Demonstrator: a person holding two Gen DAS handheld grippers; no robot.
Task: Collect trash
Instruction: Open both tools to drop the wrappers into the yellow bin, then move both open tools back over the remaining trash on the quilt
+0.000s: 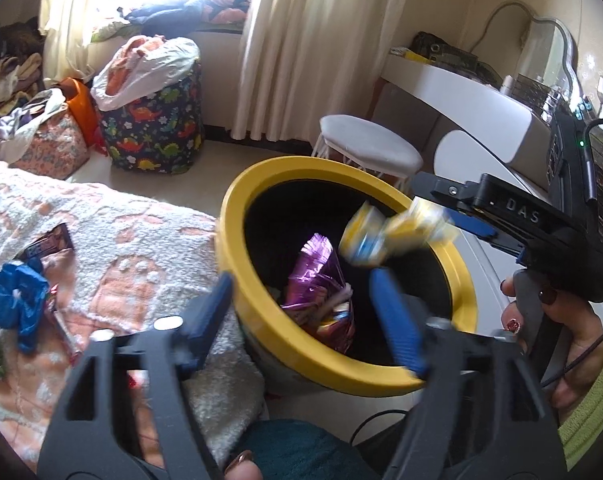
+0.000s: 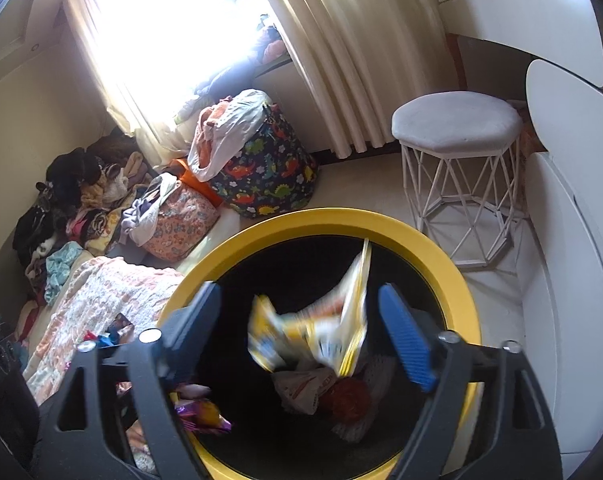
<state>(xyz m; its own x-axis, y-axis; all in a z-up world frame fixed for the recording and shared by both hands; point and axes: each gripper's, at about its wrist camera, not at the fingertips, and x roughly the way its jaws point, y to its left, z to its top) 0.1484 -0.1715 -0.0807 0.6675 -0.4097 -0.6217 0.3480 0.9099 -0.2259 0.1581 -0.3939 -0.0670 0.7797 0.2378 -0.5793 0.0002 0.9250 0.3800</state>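
A yellow-rimmed black bin [image 1: 297, 348] stands beside the bed; it also shows in the right wrist view [image 2: 453, 264]. A yellow and white wrapper [image 1: 385, 236] is blurred in mid-air over the bin mouth, between the fingers of my open right gripper [image 2: 301, 328], touching neither finger [image 2: 407, 350]. A purple foil wrapper [image 1: 315, 276] and other trash [image 2: 321, 392] lie inside. My left gripper [image 1: 309, 312] is open and straddles the bin's near rim. A blue plastic bag [image 1: 15, 300] and a dark wrapper [image 1: 47, 242] lie on the bed blanket at left.
A pink-and-white fleece blanket [image 1: 133, 248] covers the bed at left. A white stool [image 2: 457, 128] and a white dressing table [image 1: 481, 92] stand right of the bin. A dinosaur-print laundry bag [image 1: 153, 128] and piles of clothes [image 2: 81, 204] sit by the curtained window.
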